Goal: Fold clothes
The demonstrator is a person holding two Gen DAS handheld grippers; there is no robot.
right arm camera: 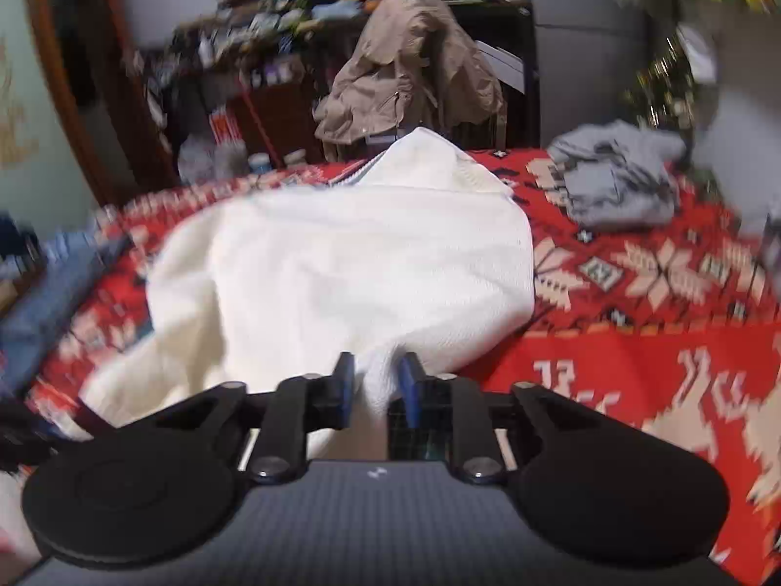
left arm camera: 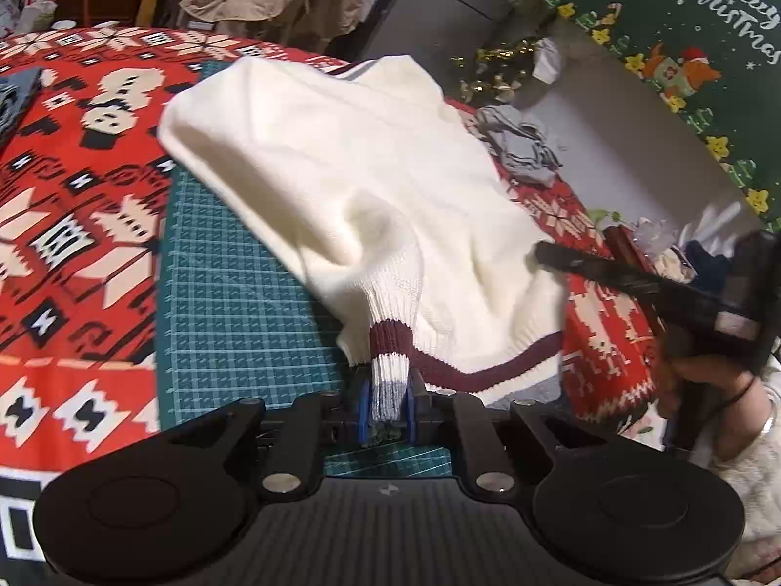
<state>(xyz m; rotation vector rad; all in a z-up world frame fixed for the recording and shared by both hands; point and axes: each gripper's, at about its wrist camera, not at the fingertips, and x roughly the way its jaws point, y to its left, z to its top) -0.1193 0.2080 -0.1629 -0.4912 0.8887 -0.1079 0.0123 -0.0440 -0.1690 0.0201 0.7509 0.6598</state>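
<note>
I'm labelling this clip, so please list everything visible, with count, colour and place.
sweater: one, cream with maroon stripes, on the cutting mat, cuff lifted
cutting mat: one, teal grid, under sweater
tablecloth: one, red patterned, covering table
grey garment: one, crumpled, far right of table
blue garment: one, table's left edge
tan jacket: one, draped behind table
Christmas banner: one, green, right
left gripper: shut on cuff
right gripper: shut on a sweater fold
hand: one, holding right gripper
</note>
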